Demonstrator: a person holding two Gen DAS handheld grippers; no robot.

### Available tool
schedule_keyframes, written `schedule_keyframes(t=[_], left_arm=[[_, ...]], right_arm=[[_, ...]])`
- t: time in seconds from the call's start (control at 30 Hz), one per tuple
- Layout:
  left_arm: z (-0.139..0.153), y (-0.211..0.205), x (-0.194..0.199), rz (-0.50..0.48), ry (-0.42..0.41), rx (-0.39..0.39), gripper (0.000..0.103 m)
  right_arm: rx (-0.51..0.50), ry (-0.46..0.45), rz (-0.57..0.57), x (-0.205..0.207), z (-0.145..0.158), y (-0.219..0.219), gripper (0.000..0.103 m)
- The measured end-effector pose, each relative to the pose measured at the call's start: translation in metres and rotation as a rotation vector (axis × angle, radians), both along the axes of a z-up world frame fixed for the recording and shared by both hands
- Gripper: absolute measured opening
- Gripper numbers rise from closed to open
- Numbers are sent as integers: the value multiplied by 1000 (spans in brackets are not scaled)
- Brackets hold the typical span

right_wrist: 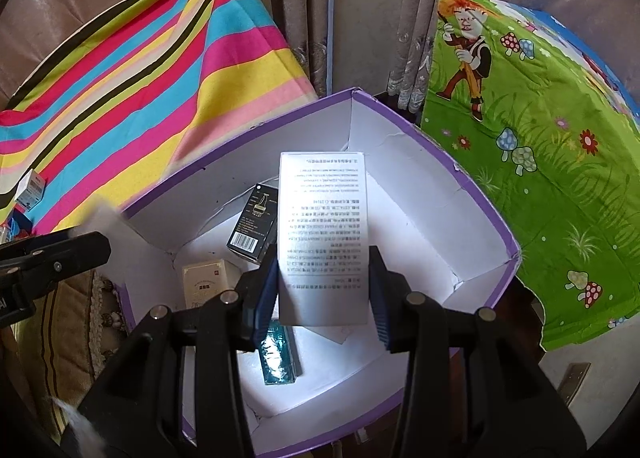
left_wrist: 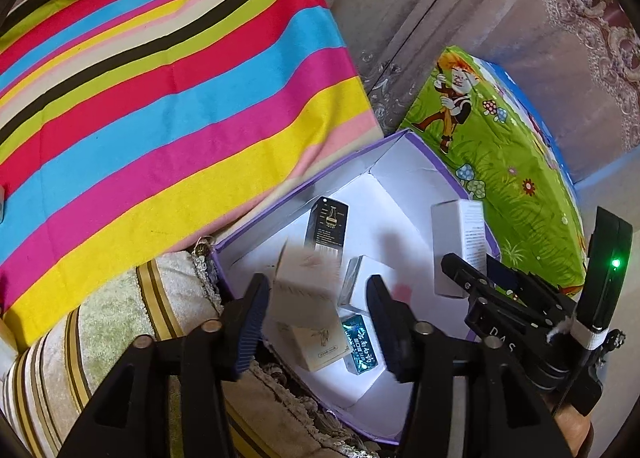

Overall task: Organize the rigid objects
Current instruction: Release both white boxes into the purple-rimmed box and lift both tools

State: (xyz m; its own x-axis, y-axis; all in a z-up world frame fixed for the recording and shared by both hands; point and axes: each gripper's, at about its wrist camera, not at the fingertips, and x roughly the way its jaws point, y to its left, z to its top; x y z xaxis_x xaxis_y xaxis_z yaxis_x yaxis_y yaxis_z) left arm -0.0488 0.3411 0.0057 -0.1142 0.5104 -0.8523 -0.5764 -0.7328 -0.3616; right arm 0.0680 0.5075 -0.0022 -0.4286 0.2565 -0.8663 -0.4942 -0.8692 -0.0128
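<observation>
Placement goes best if the right gripper (right_wrist: 325,290), clamping the tall white carton (right_wrist: 323,234), lowers it into bare floor at the right of the purple bin (right_wrist: 472,185), while the left gripper (left_wrist: 318,322), spread wide, clears the blurred falling beige box (left_wrist: 306,286).

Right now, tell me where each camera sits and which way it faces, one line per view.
Left wrist: on the left gripper, looking down into the purple-rimmed box; a blurred box sits between its open fingers, and the right gripper shows at right.
Right wrist: on the right gripper, above the same box, fingers beside a silver box; grip unclear; the left gripper shows at left.
Shared: the purple-rimmed box, black carton, striped cloth, green cartoon cloth.
</observation>
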Motion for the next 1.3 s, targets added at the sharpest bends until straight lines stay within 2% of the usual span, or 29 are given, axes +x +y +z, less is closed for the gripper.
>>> schedule_keyframes(t=[0.1, 0.23, 0.67, 0.93, 1.3], left_arm=[[0, -2, -1, 7, -3, 5, 56], [0, -4, -1, 11, -10, 8, 56], [7, -26, -2, 49, 1, 29, 56], [16, -54, -1, 85, 28, 47, 56], [26, -117, -5, 198, 53, 78, 56]], right_arm=[[-7, -1, -3, 0, -1, 1, 46], [-5, 5, -4, 0, 0, 0, 57], [0, 21, 16, -3, 7, -9, 63], [-17, 52, 88, -13, 21, -38, 63], [-41, 83, 215, -28, 40, -94, 65]])
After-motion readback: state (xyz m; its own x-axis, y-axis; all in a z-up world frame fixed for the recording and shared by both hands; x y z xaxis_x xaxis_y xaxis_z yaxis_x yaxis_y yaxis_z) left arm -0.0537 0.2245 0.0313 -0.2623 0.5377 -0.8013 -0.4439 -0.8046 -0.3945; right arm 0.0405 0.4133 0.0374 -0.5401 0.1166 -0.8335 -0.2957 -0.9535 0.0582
